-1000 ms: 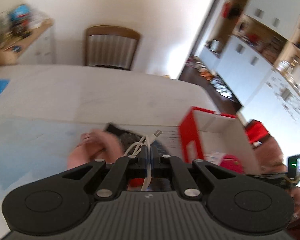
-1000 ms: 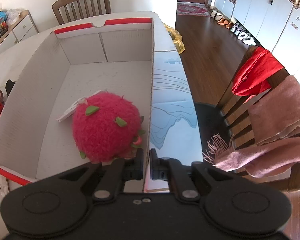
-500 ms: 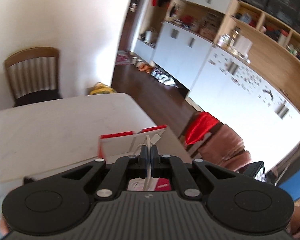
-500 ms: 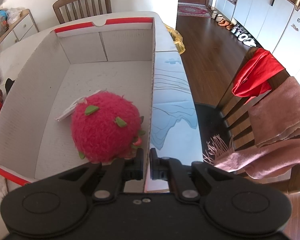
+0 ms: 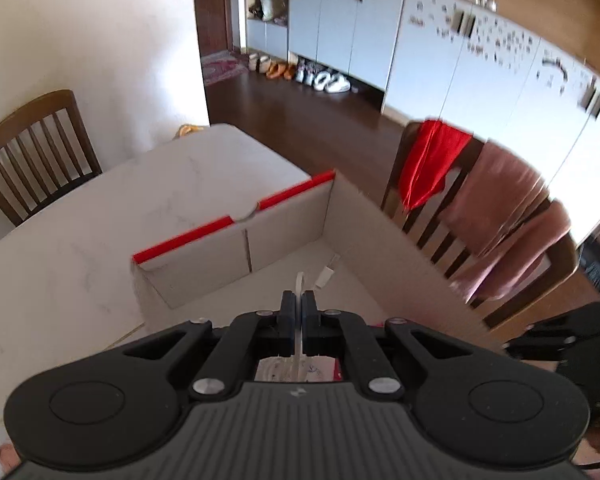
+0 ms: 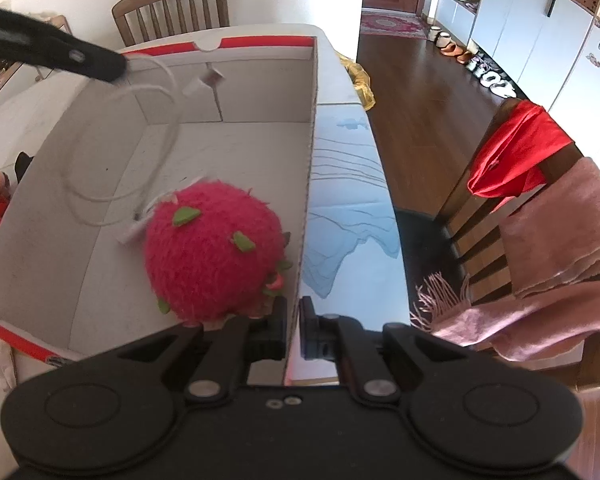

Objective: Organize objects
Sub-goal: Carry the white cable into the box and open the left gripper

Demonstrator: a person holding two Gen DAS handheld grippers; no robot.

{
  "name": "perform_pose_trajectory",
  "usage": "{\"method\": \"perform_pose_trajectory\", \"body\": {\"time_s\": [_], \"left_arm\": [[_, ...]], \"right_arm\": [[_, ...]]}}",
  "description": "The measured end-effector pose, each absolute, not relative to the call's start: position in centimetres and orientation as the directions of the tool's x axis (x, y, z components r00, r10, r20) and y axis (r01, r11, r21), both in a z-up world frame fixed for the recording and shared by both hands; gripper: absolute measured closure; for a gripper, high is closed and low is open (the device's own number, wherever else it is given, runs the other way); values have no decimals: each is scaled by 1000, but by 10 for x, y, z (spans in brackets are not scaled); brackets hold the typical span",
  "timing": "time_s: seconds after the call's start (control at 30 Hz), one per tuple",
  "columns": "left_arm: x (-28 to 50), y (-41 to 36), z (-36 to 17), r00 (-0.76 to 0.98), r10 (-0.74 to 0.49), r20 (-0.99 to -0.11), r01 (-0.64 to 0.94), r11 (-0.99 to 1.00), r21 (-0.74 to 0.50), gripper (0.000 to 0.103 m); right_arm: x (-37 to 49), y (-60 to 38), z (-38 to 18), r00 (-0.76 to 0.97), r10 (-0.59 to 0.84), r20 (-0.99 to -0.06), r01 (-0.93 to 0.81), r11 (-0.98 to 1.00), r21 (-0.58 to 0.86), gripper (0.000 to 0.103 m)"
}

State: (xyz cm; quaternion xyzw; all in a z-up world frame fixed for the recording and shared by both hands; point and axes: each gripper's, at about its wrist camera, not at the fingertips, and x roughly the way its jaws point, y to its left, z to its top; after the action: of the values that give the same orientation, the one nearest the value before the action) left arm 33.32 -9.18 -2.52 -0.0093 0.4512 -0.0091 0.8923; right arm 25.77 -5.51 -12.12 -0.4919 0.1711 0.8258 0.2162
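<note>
Over box [image 6: 312, 128] on desk [image 5: 100, 216], I kept left tongs [image 5: 299, 308] clenched on white cable [image 6: 160, 136], dangling it for drop beside pink plush [image 6: 214, 252]; right tongs [image 6: 293, 320] gripped box wall, steadying it.

The left gripper [image 5: 299, 304] was held high over the open box [image 5: 284, 236], tilted down into it, its fingers [image 5: 287, 314] pressed together on a thin white cable [image 6: 160, 128] that hung in loops below them. From the right wrist view it entered at the upper left as a dark blurred shape. The right gripper [image 6: 293, 326] sat low at the box's near right wall, its fingers [image 6: 279, 330] straddling that wall's edge and closed on it, one inside, one outside.
</note>
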Motion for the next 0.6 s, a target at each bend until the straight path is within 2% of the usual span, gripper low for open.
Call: {"method": "perform_pose_trajectory", "body": {"time_s": [0.17,0.47,0.6], "left_arm": [[349,-96,-50,549,-39,-835,12,999,-38,101],[358,-100,-92,450,-127,-884,-20,988,-152,101],[356,-103,-100,433,-114,-894,-14,991,-133,93]], "right_arm": [[257,-56,-122,-426,181,-886,-517,-853,74,97],[257,-56,-122,-432,169,-886,-502,-861,81,97],[256,-56,-123,-434,164,-886,-495,-865,83,97]]}}
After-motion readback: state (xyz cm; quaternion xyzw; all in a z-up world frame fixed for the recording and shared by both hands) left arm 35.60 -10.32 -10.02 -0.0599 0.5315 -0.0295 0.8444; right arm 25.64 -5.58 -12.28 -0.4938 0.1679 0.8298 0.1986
